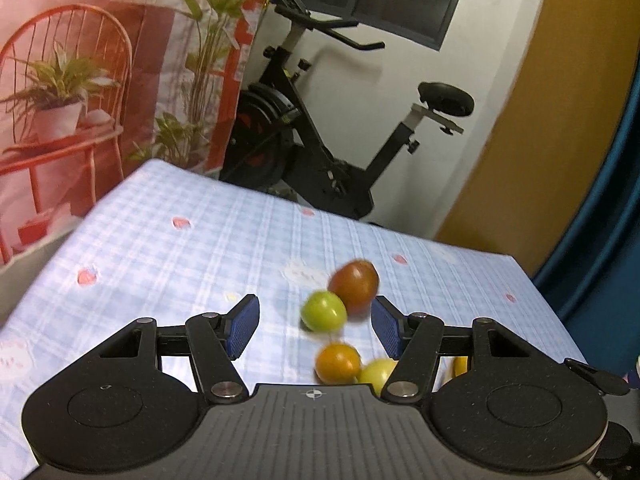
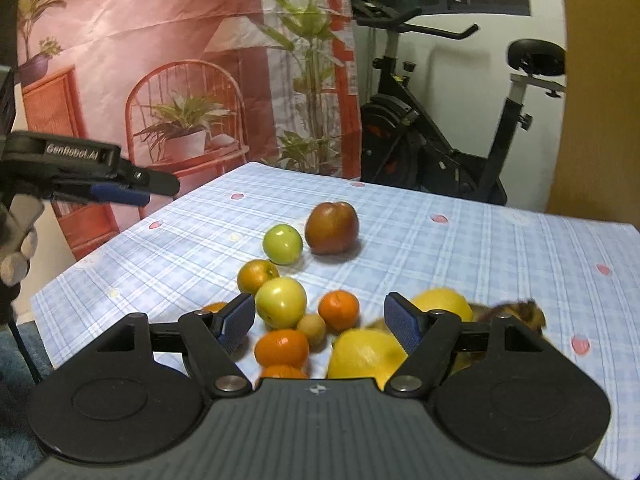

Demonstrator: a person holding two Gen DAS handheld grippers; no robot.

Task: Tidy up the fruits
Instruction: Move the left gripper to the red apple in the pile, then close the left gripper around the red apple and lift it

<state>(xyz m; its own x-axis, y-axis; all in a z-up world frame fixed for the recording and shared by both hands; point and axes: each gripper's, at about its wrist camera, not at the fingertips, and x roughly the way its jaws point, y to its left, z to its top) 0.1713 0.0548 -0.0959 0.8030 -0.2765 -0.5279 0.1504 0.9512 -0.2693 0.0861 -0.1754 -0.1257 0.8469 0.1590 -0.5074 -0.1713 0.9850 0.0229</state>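
Fruit lies loose on a blue checked tablecloth (image 2: 460, 248). A red apple (image 2: 331, 227) and a green apple (image 2: 282, 243) sit farthest out, also seen as the red apple (image 1: 354, 285) and the green apple (image 1: 323, 312) in the left wrist view. Nearer are a yellow-green apple (image 2: 281, 302), several oranges (image 2: 339, 309), a small brown fruit (image 2: 311, 327) and two big yellow citrus (image 2: 366, 354). My right gripper (image 2: 320, 322) hovers open over this pile, holding nothing. My left gripper (image 1: 314, 326) is open and empty above the table; it also shows as the left gripper (image 2: 138, 188) in the right wrist view.
An exercise bike (image 2: 448, 128) stands behind the table's far edge. A printed backdrop with a chair and plants (image 2: 180, 80) hangs at the left. A brown object (image 2: 520, 312), blurred, lies at the right of the pile. A gloved hand (image 2: 16, 256) holds the left gripper.
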